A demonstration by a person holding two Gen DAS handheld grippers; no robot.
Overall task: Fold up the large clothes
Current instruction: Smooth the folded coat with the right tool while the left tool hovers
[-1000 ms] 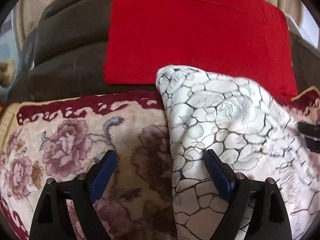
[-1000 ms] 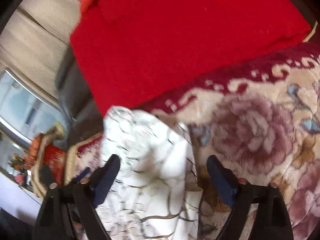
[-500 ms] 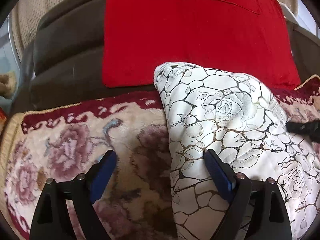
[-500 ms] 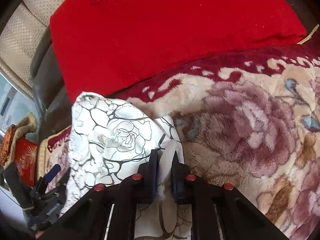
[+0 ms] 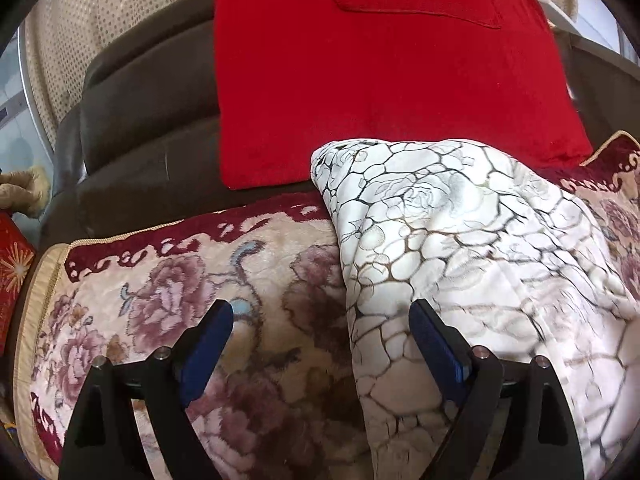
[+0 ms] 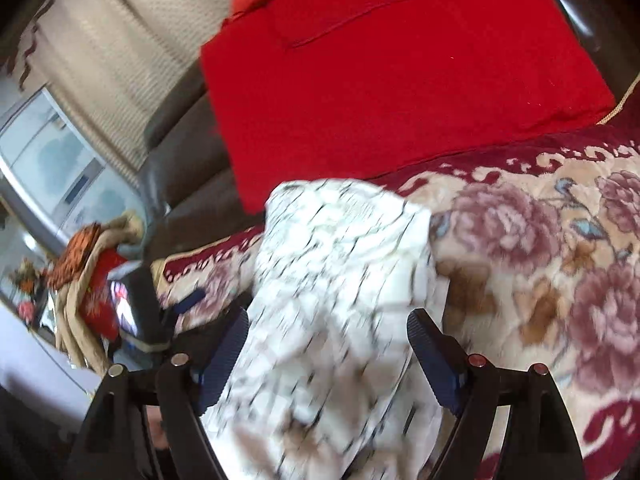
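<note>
A white garment with a brown crackle and rose print [image 5: 460, 248] lies folded in a bundle on a floral plush blanket [image 5: 160, 300]. My left gripper [image 5: 322, 336] is open; the garment's left edge lies between its blue-padded fingers. In the right wrist view the same garment [image 6: 336, 280] is blurred and lies between the spread fingers of my right gripper [image 6: 328, 340], which is open. The left gripper's blue tip [image 6: 188, 300] shows beyond the garment's left side.
A red cushion [image 5: 380, 72] leans on the dark leather sofa back [image 5: 140, 112] behind the garment. The floral blanket [image 6: 540, 272] stretches right. A red box and beige fabric [image 6: 92, 276] sit beside the sofa on the left, with a window behind.
My right gripper, shut on the garment's edge half a second ago, has opened and let it go. The left gripper stayed open and drew back slightly.
</note>
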